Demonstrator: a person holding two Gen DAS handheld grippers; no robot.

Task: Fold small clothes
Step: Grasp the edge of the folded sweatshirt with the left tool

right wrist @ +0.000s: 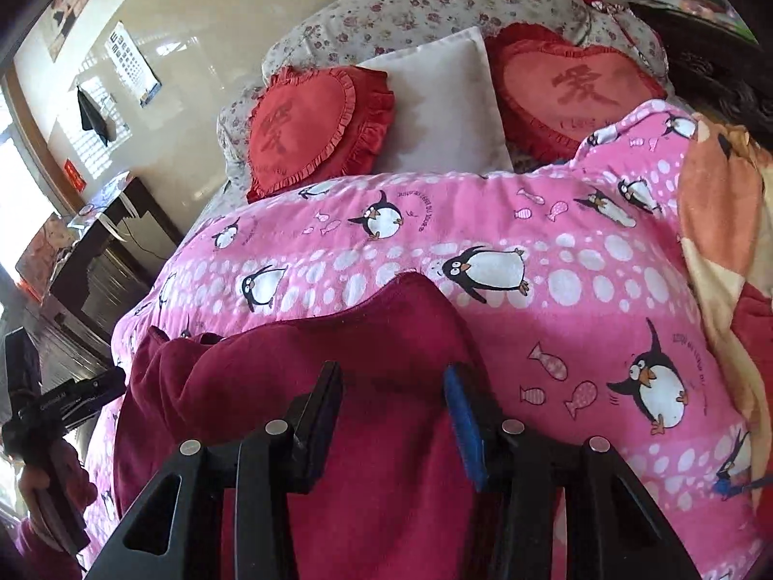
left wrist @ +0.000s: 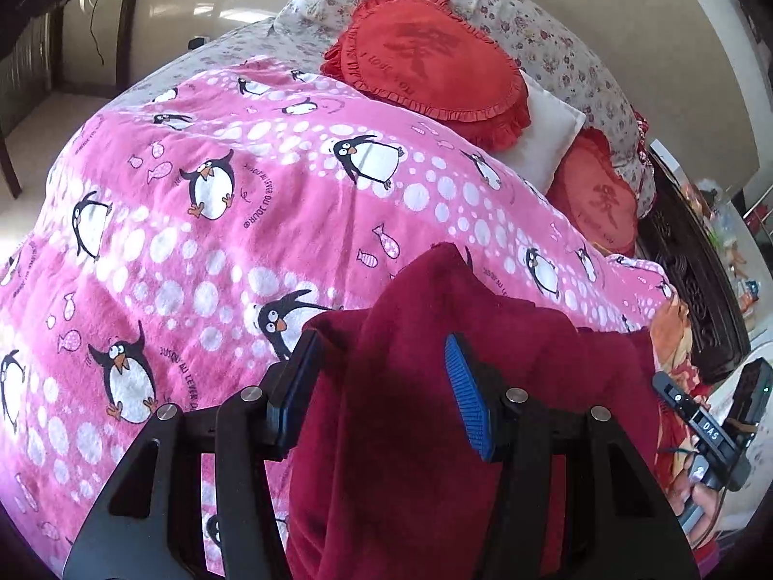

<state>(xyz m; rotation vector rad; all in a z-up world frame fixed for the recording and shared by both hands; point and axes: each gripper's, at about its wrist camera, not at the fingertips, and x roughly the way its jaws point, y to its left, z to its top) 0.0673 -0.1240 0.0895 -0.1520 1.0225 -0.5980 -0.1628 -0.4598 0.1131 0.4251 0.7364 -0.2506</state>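
Maroon fleece garment lies bunched on pink penguin blanket over bed, near edge. Left gripper angled down over it, jaws spread w/ cloth between, pads not pressing. Right gripper same pose at garment's other side, jaws spread, fabric between. Red heart cushions & white pillow at head end.
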